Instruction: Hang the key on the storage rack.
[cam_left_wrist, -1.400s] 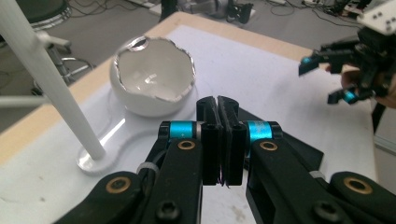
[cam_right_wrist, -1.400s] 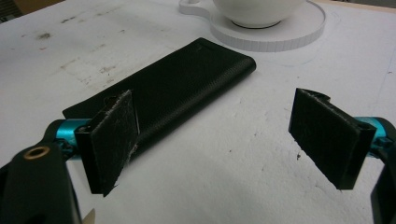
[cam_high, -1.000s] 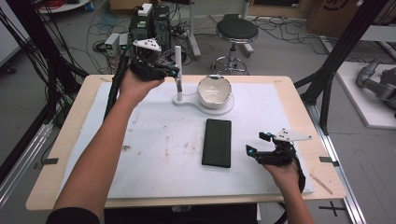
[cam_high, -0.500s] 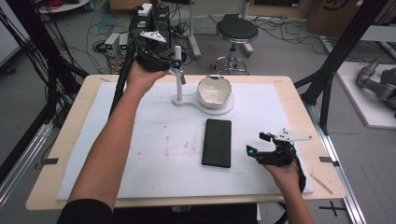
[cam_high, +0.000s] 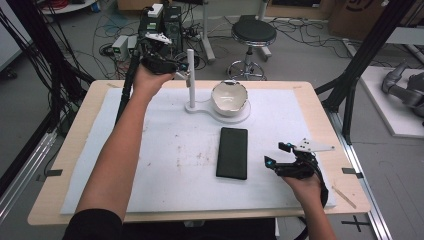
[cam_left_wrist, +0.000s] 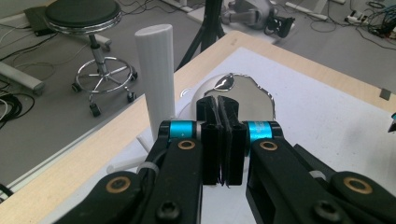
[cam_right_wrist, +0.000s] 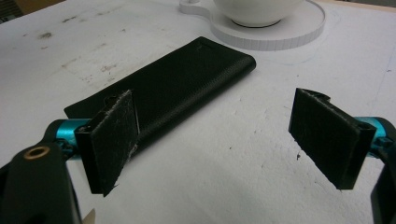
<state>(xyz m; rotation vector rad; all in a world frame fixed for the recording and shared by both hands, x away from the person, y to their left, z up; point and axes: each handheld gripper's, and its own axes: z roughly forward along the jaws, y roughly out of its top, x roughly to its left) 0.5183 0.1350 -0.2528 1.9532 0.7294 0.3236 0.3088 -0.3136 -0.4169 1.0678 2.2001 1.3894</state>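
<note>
High view: upper left, the left gripper sits clenched beside the white post; the black case lies untouched at centre. Left gripper view: jaws pressed together, empty, the bowl beyond. Right gripper view: the right gripper gapes, released, near the case; lifting it remains.

Black case beyond parted fingers

Even, bright overhead light left only soft shadows on the white-covered wooden tabletop. The high view was slightly soft. Glare gleamed inside the glossy white ceramic bowl; near black tongs blurred.
</note>
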